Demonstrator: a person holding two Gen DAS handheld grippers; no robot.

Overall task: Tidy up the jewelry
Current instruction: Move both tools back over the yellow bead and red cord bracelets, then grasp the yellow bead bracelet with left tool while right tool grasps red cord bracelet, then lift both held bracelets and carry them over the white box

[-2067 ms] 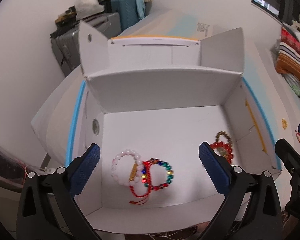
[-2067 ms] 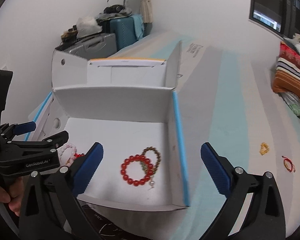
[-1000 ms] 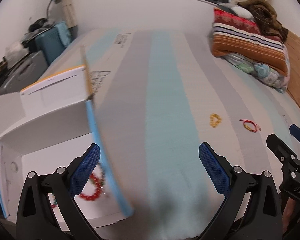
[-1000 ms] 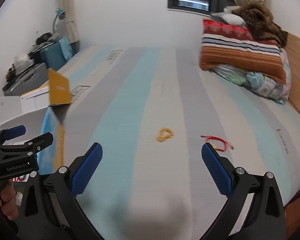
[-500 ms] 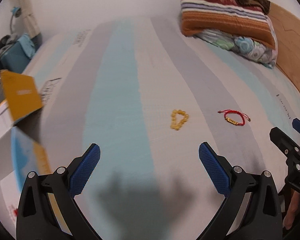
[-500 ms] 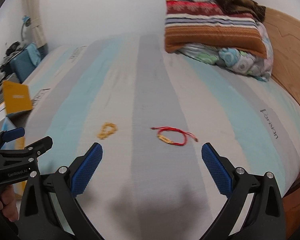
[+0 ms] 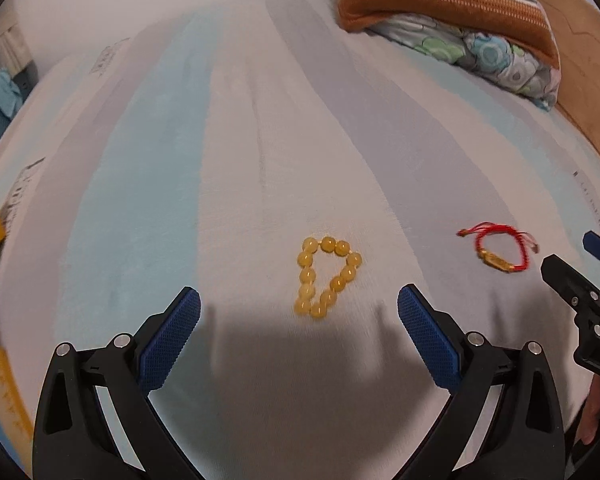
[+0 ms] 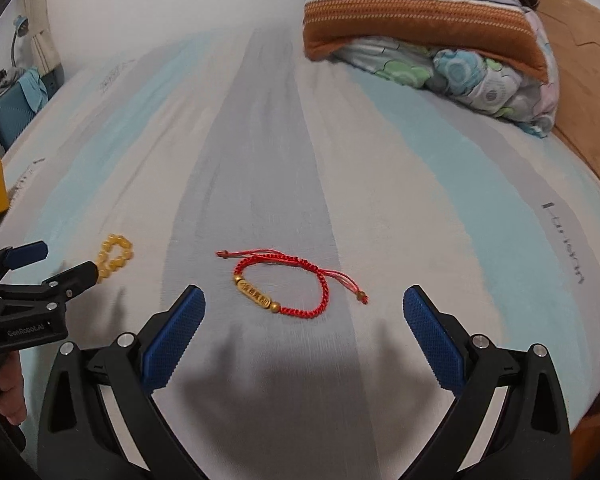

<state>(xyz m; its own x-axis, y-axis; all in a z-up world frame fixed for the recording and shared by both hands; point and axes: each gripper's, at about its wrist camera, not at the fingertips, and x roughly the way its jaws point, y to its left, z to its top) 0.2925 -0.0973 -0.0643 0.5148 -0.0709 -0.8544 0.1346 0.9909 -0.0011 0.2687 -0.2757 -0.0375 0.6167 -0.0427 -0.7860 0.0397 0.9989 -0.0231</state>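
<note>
Left wrist view: the yellow round-bead bracelet [image 7: 326, 277] lies on the striped bed sheet [image 7: 228, 168], between the wide-apart pads of the left claw [image 7: 299, 335]. Both claws have swung away from the white box (now out of frame), so another pickup looks due. Only the right wrist view centres the red braided cord bracelet [image 8: 290, 285], with the right claw [image 8: 304, 334] spread and empty.
</note>
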